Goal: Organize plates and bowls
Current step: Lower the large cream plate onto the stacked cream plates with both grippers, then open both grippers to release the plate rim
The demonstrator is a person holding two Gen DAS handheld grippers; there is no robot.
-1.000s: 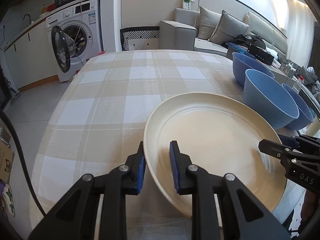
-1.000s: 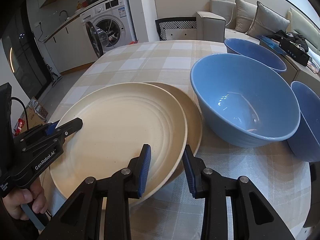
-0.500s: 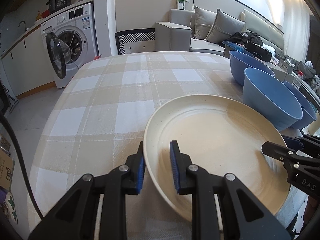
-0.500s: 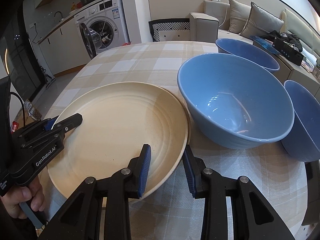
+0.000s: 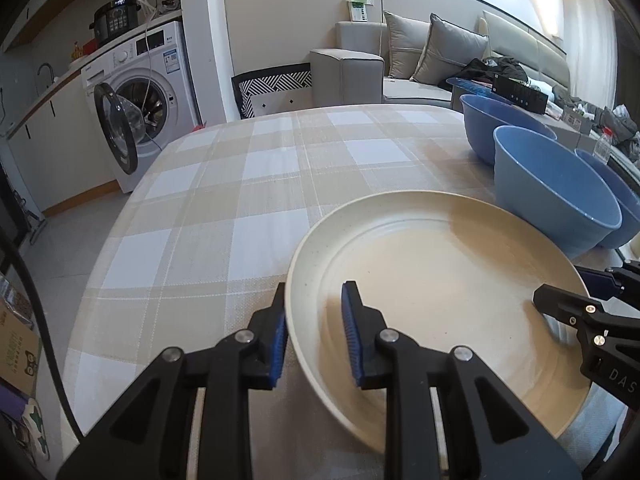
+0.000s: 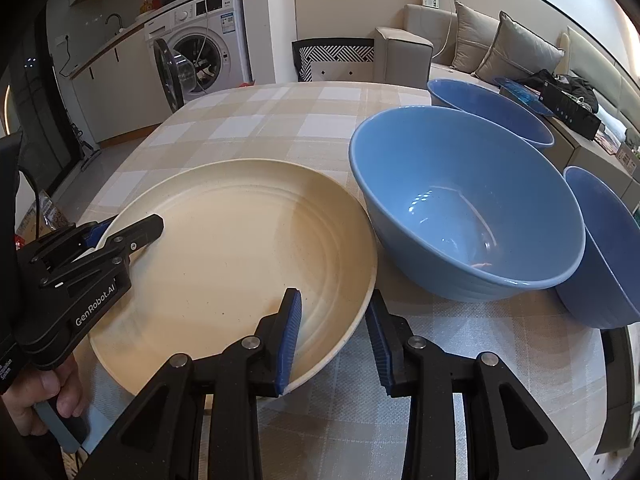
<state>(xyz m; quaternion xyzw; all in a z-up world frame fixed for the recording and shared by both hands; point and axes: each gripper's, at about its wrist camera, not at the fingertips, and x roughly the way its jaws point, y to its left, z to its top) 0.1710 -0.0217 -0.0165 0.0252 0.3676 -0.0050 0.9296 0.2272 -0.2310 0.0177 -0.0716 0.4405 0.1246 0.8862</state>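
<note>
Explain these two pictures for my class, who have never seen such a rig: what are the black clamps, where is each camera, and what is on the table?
There is no robot here. A person holds a black two-finger clamp, called a gripper, in each hand. Each gripper carries a wide-angle camera that looks along its fingers, so one picture comes from the left gripper and the other from the right gripper. The right view also shows the person's left hand. On the checked tablecloth lie a cream plate and three blue bowls beside it. Each gripper has one blue-padded finger inside the plate's rim and one outside, on opposite sides of the plate, so both seem to grip it.
</note>
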